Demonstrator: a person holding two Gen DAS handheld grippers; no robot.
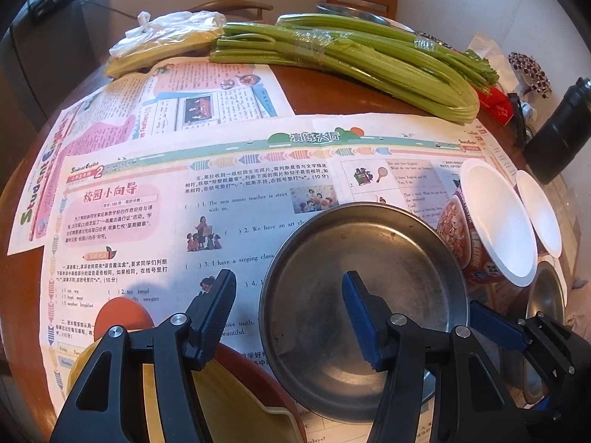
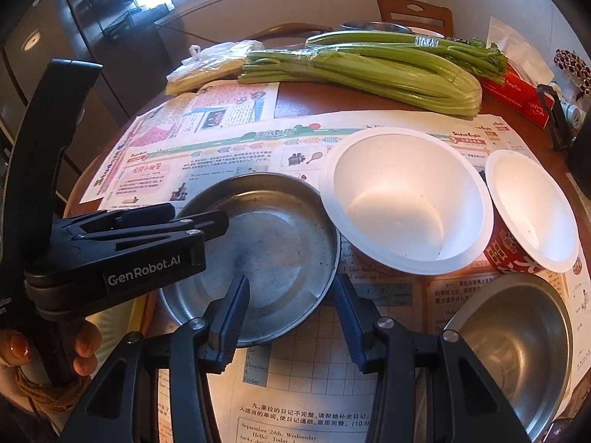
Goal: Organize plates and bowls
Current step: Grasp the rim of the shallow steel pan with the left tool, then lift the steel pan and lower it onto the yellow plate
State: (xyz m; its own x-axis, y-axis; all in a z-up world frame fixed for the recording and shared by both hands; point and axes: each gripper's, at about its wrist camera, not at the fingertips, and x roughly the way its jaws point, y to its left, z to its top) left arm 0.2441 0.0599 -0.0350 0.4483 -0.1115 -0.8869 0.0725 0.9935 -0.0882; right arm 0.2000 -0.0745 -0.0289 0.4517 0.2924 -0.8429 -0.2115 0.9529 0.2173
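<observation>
Left claw point(image 1: 290, 317) open, fingers spread wide, pointing forward and slightly down, holding nothing. From the right wrist view it point(image 2: 201, 223) comes in from the left, lying level, with the person's hand point(image 2: 79, 347) wrapped around its grip, fingertips showing. Right claw point(image 2: 291, 317) open too, fingers apart, angled forward and down, holding nothing.

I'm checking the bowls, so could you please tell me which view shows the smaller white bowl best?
The right wrist view: the smaller white bowl shows its whole rim and inside. The left wrist view catches it only edge-on, partly hidden behind the larger white bowl.
</observation>
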